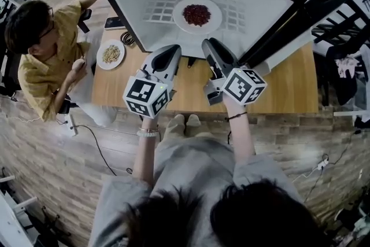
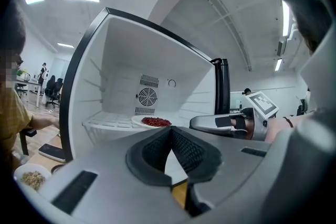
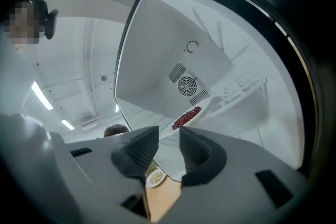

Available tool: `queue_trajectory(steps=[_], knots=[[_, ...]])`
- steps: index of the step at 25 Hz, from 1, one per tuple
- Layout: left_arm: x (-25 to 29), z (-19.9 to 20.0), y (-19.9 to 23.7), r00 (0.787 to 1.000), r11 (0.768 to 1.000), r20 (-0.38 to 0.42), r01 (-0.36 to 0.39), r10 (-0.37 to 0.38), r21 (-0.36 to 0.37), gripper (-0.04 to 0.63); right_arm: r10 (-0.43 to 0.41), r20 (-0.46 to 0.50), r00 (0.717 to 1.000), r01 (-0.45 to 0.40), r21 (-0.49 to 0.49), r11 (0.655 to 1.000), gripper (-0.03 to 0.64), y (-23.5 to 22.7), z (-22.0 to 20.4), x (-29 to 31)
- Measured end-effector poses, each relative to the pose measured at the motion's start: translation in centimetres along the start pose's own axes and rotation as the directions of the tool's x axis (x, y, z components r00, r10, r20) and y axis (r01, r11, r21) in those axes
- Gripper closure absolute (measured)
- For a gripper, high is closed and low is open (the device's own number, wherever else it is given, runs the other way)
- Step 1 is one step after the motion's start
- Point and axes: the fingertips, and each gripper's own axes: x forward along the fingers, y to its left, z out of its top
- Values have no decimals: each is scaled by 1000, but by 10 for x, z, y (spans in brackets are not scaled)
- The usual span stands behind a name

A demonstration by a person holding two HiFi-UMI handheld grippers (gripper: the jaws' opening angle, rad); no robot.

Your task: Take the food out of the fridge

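A white plate of red food (image 1: pixel 196 14) lies on the wire shelf inside the open mini fridge (image 1: pixel 133 3). Both grippers hover over the table just in front of the fridge opening, pointing in. My left gripper (image 1: pixel 173 49) is shut, its tips touching with nothing between them (image 2: pixel 170 131). My right gripper (image 1: pixel 208 43) stands open and empty (image 3: pixel 168 136). The red food plate (image 2: pixel 155 121) is straight ahead in the left gripper view, with the right gripper (image 2: pixel 220 123) beside it. The right gripper view is tilted and shows the same plate (image 3: pixel 186 117) past its jaws.
The fridge's black door (image 1: pixel 306 8) swings open to the right. On the wooden table (image 1: pixel 289 89), left of the fridge, lie a small plate of beige food (image 1: pixel 111 54), a phone (image 1: pixel 114 22) and a cable. A person in a yellow shirt (image 1: pixel 52 49) sits there.
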Motion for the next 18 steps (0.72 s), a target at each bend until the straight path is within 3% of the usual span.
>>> queue_trajectory(steps=[4,11,18], knots=[[4,2,6,1000,1000,-4,-1,1,1,588,-1,29,1000,-4,161,987,483,-5,1,7],[10,6,12,1000,1000,-8,13,-13,-1,588,-47,65,997,17,402,916,482,-16,-1,20],[16,2,10,999,998,-5,53,-54,-17,588,-103,92,990,39,533,845,480,-31,-4,30]])
